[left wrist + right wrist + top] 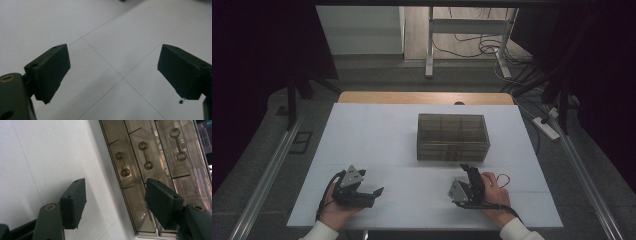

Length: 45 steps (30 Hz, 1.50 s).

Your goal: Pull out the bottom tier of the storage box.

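White worktop (377, 150) spreads across the middle of the high view, with a wooden edge along its far side and dark floor around it. At its centre, a little right, stands the box (453, 136), a clear brownish case split into compartments. In the right gripper view the box (150, 170) runs up the right half of the frame, and three dumbbell-shaped handles (145, 155) show on its front panels.

Just below the box in the high view, the right gripper (471, 172) sits in the person's hand (493, 190), pointing up toward the box's lower right corner, near it but not touching. Its jaws are spread with nothing between them; in its own view the right-hand jaw overlaps the box front while the left-hand one lies over bare worktop. A red loop of wire (503, 179) lies just right of that hand.

Well apart, at lower left, the left gripper (374, 192) rests low over the worktop, pointing right, held in the other hand (334, 210). Its jaws are wide apart over faint seam lines (112, 70) crossing the surface.

At the top of the high view, table legs (429, 45) and loose cables (482, 47) lie on the floor.
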Tool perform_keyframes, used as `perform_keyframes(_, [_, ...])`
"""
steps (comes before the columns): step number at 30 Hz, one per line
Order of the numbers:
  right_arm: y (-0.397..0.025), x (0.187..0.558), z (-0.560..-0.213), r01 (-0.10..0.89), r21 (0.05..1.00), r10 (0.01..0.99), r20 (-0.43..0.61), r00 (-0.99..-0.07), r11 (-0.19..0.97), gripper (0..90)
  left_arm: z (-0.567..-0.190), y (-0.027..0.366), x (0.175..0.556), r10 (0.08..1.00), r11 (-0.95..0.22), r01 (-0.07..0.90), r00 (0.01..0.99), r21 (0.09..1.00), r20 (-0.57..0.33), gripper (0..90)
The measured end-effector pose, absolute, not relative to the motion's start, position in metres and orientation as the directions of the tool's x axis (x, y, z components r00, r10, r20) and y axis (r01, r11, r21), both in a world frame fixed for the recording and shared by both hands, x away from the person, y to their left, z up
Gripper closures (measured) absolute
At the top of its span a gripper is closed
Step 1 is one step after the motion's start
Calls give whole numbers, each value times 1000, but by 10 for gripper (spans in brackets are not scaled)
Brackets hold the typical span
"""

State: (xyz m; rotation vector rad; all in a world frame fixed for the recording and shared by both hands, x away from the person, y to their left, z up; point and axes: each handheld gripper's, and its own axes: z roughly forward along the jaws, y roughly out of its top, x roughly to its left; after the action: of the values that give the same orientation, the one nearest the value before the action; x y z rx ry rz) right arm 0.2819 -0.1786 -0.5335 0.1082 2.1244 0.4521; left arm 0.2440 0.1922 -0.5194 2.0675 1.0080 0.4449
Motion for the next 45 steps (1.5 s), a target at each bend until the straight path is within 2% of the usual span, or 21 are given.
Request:
perform_keyframes(17, [-174,288,-535,-112,340,229,-809,-542,934,343,-520,192,244,780,-385,509,626,770,-24,103])
perform_keyframes(45, [-167,298,-540,-121,297,191,-826,-531,947,413,-520,192,244,778,-389,509,627,768,-21,103])
